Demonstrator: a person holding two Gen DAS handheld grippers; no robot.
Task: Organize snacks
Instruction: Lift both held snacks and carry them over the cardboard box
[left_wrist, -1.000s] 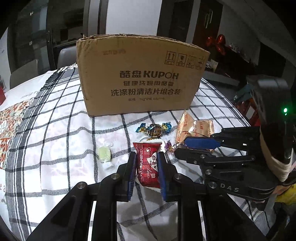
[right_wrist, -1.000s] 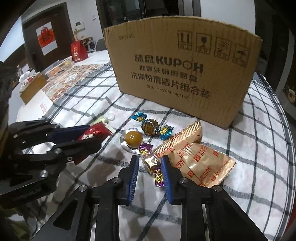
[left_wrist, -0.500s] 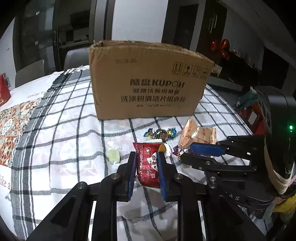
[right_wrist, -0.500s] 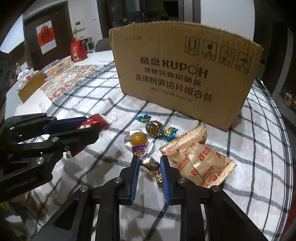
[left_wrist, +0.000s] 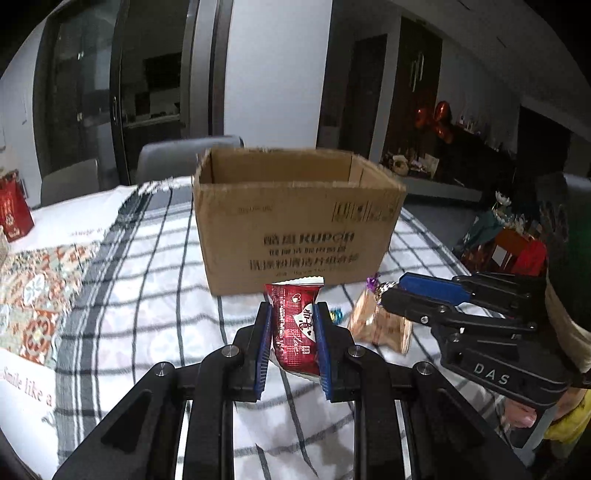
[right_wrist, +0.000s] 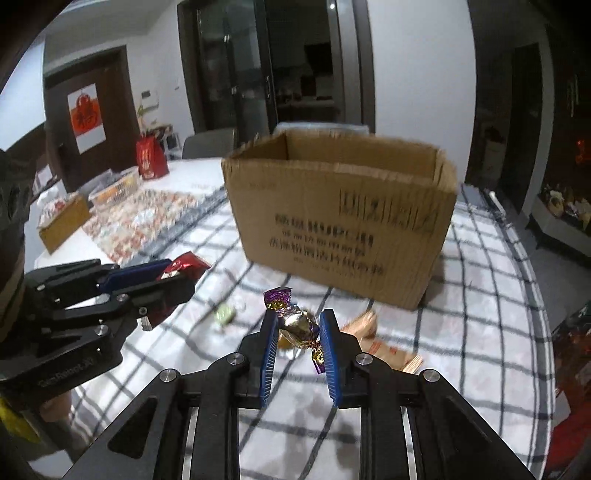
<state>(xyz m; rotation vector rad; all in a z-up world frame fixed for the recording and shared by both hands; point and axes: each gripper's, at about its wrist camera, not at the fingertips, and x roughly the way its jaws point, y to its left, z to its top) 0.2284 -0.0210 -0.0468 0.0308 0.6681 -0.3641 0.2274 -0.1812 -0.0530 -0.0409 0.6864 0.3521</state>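
Observation:
My left gripper (left_wrist: 291, 314) is shut on a red snack packet (left_wrist: 295, 328), held above the checked tablecloth. My right gripper (right_wrist: 298, 323) is shut on a gold foil candy with purple twisted ends (right_wrist: 297, 323), also lifted off the cloth. An open cardboard box (left_wrist: 295, 229) stands just beyond both grippers; its inside shows from above in both views (right_wrist: 343, 206). In the left wrist view the right gripper (left_wrist: 384, 290) comes in from the right with the candy at its tip. In the right wrist view the left gripper (right_wrist: 184, 275) reaches in from the left with the red packet (right_wrist: 184, 264).
On the cloth lie an orange biscuit packet (right_wrist: 384, 349), also seen as the orange packet (left_wrist: 380, 325), a small green candy (right_wrist: 225, 314) and a blue-wrapped candy (left_wrist: 336, 314). A red gift bag (right_wrist: 149, 158) and a small carton (right_wrist: 62, 225) stand at the far left.
Both grippers have risen from the cloth with their snacks, and the box's open top has come into view. The right gripper closed on the foil candy and lifted it.

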